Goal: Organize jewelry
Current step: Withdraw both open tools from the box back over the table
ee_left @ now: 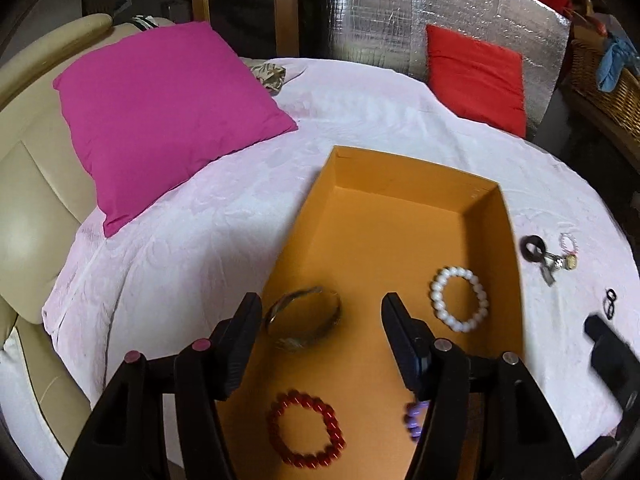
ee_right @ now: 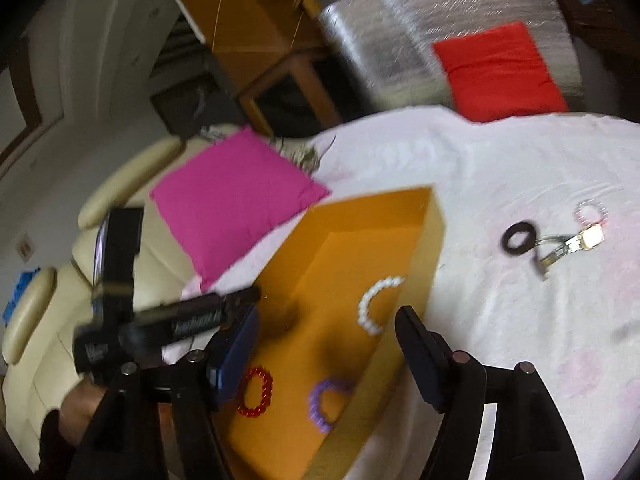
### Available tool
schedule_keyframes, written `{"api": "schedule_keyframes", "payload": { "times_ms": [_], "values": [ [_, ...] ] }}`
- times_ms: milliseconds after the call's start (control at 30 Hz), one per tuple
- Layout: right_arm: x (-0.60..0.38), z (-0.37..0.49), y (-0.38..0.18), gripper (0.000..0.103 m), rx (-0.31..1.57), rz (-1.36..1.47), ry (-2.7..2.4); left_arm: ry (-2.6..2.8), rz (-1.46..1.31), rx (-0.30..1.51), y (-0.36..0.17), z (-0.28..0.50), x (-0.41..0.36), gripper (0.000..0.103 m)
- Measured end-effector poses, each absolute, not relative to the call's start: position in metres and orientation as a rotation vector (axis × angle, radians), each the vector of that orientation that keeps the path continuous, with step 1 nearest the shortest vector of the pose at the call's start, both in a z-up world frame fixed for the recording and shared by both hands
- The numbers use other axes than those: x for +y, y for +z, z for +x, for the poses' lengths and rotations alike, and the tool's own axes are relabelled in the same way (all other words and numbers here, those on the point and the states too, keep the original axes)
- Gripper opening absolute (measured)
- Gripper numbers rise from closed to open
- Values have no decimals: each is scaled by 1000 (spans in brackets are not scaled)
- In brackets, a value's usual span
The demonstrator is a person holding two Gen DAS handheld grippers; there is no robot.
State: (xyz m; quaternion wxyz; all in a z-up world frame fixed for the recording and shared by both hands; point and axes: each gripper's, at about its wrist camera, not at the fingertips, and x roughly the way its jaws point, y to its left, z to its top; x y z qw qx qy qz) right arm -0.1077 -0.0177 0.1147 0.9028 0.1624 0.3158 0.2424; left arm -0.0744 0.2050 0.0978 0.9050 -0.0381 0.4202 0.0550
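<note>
Nearest the lens in the left wrist view, the left hand-held gripper (ee_left: 320,308) fills the bottom of the frame with its jaws apart, nothing pressed between them. Between the two fingers, at lower centre, a metallic bangle (ee_left: 304,322) looks to lie on the floor of the orange box (ee_left: 400,168), though blur makes it hard to say whether it rests flat. Below it, near the bottom edge, a red bead bracelet (ee_left: 306,428) lies inside the box, and a purple bead bracelet (ee_left: 414,420) shows partly behind the right finger. A white pearl bracelet (ee_left: 458,300) lies at the box's right side. Outside the box, on the pale pink sheet (ee_left: 180,248) at right of frame, sit a black ring (ee_left: 532,247), a small watch (ee_left: 562,262) and a thin pink bracelet (ee_left: 569,242), close together; a small black hair tie (ee_left: 611,306) lies lower down. A magenta cushion (ee_left: 160,112) occupies the upper left, a red cushion (ee_left: 476,80) the upper right. In the right wrist view, the right hand-held gripper (ee_right: 326,328) stands at bottom centre with jaws wide and empty, above the box's near end.
</note>
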Motion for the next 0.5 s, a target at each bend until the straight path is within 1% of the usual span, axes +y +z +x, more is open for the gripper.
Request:
{"api": "schedule_keyframes", "payload": {
  "times_ms": [200, 300, 367, 500],
  "values": [
    [-66, -126, 123, 74, 629, 309, 383, 45, -53, 810, 122, -108, 163, 64],
    [-95, -138, 117, 74, 647, 289, 307, -12, -32, 774, 131, -126, 134, 69],
    [-119, -147, 113, 74, 661, 298, 263, -59, -7, 753, 133, -139, 112, 71],
    [-165, -172, 103, 74, 677, 318, 164, -125, 29, 760, 128, -157, 71, 72]
  ]
}}
